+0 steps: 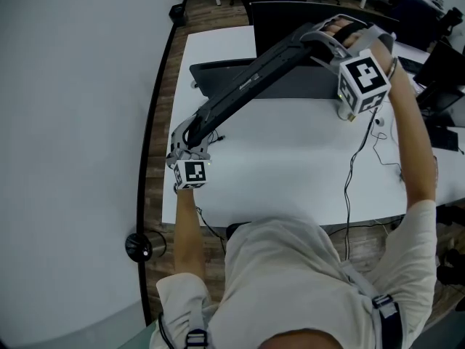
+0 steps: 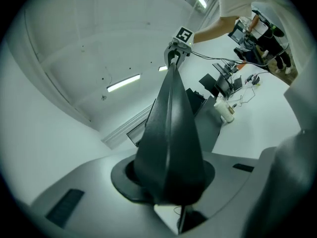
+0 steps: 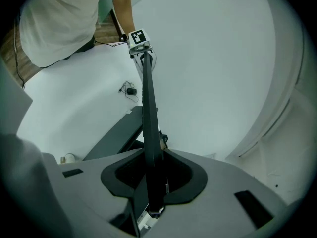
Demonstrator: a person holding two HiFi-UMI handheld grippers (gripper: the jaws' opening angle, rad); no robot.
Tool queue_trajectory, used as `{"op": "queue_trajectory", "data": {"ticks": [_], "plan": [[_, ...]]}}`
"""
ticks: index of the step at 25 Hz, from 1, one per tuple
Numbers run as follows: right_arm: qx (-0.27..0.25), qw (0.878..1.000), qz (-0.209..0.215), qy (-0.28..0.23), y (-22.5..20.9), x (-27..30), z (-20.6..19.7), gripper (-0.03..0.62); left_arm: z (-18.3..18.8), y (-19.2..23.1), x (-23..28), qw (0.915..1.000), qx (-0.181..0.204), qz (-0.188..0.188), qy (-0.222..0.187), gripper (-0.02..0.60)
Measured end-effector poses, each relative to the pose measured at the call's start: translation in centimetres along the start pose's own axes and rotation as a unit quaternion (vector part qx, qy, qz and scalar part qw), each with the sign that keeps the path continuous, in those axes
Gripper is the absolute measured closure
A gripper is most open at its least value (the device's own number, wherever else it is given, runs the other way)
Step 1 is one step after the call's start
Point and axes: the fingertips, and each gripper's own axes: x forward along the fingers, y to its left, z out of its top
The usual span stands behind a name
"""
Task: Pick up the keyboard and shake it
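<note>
While it hangs above the white table (image 1: 290, 173), the dark keyboard (image 1: 251, 78) slants from the frame's centre left to its upper right. The left gripper (image 1: 190, 135) pinches its lower end and the right gripper (image 1: 328, 38) clamps its upper end.

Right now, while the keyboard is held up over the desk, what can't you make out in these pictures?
- Keys of the keyboard: both gripper views look along its thin edge. In the head view it is a dark slanted bar, too small to read.
- The dark mat: in the head view it is partly covered by the raised keyboard.
- A small white object: in the left gripper view it is too small to identify.
</note>
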Motion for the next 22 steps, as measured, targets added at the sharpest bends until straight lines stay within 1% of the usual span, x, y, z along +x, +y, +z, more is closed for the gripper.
{"op": "queue_trajectory", "data": {"ticks": [3,5,8,10,12,14,18,21,22], "plan": [[0.037,0.999,-0.038,-0.003,1.1,-0.1,-0.6,0.459,0.8,1.9,0.3,0.9985,0.055,-0.010,0.001,0.484],[0.066,0.996,-0.066,-0.004,2.4,0.2,-1.1,0.459,1.3,3.2,0.8,0.9950,0.098,-0.019,0.004,0.485],[0.127,0.986,-0.111,-0.008,5.1,0.3,-1.6,0.456,2.3,4.7,1.8,0.9870,0.153,-0.050,0.004,0.482],[0.170,0.976,-0.133,-0.004,6.9,0.1,-1.9,0.458,3.3,5.5,2.7,0.9791,0.189,-0.074,0.002,0.480],[0.214,0.965,-0.152,0.004,8.5,-0.1,-1.8,0.459,4.4,6.4,3.5,0.9678,0.232,-0.097,-0.002,0.480],[0.267,0.948,-0.170,0.013,10.5,-0.2,-1.7,0.457,6.0,6.8,4.2,0.9540,0.275,-0.119,-0.005,0.480],[0.367,0.905,-0.211,0.043,15.3,-0.6,-0.6,0.456,9.2,6.8,6.2,0.9200,0.353,-0.170,-0.017,0.479],[0.419,0.872,-0.243,0.066,18.6,-0.8,0.1,0.457,11.4,6.1,7.6,0.8924,0.404,-0.198,-0.032,0.479],[0.432,0.863,-0.251,0.072,19.3,-0.9,0.3,0.457,12.0,5.8,7.9,0.8850,0.417,-0.203,-0.037,0.479]]}}
